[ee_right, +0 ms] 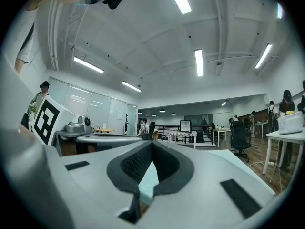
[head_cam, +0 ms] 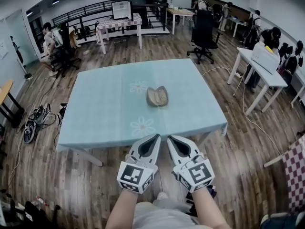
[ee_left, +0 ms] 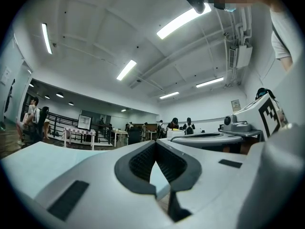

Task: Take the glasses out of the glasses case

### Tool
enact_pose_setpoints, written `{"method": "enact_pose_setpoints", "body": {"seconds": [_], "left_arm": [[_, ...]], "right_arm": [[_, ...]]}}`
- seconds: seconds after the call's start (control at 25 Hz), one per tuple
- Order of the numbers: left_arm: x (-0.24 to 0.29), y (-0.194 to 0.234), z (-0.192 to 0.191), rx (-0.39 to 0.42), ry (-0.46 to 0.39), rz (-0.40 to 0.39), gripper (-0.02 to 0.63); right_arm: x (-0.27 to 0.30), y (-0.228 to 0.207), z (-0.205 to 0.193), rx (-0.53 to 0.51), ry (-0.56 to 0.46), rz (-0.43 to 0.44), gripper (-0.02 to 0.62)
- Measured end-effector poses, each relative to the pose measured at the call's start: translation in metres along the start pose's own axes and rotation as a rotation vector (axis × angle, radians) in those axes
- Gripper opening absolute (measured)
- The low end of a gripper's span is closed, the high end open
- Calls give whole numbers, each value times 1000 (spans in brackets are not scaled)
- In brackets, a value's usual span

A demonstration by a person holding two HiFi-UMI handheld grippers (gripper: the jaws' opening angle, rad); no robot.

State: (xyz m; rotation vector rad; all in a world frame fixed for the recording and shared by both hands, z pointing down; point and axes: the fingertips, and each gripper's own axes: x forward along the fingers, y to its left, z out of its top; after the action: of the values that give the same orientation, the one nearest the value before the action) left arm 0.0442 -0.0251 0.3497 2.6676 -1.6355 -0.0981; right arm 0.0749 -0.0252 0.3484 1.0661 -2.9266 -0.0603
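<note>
A beige glasses case (head_cam: 157,97) lies near the middle of the table (head_cam: 105,118), which has a light blue cloth. Its lid looks open like a clamshell; I cannot tell from here whether glasses are inside. My left gripper (head_cam: 157,136) and right gripper (head_cam: 169,138) hang side by side just short of the table's front edge, well short of the case. Both are shut with nothing between the fingers. The left gripper view shows my left gripper (ee_left: 155,142) with its tips touching, pointing over the table. My right gripper (ee_right: 151,142) is likewise closed at the tips in its own view.
A black office chair (head_cam: 204,35) stands beyond the table's far right corner. White desks (head_cam: 267,73) line the right side. Cables (head_cam: 35,118) lie on the wooden floor at the left. A table with a checked cloth (head_cam: 119,23) stands at the back, and people sit around the room.
</note>
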Motion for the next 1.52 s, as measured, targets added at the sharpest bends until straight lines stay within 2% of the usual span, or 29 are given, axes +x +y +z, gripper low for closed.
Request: {"method": "enact_pose_setpoints", "body": {"seconds": [0.68, 1.04, 1.52], "left_arm": [[49, 49, -22, -24, 38, 17, 8], [94, 108, -15, 0, 39, -24, 8], [153, 186, -21, -10, 61, -82, 8]], "right_arm": [[49, -45, -23, 37, 39, -22, 6], [113, -73, -23, 25, 45, -55, 6], [202, -112, -35, 36, 76, -107, 6]]}}
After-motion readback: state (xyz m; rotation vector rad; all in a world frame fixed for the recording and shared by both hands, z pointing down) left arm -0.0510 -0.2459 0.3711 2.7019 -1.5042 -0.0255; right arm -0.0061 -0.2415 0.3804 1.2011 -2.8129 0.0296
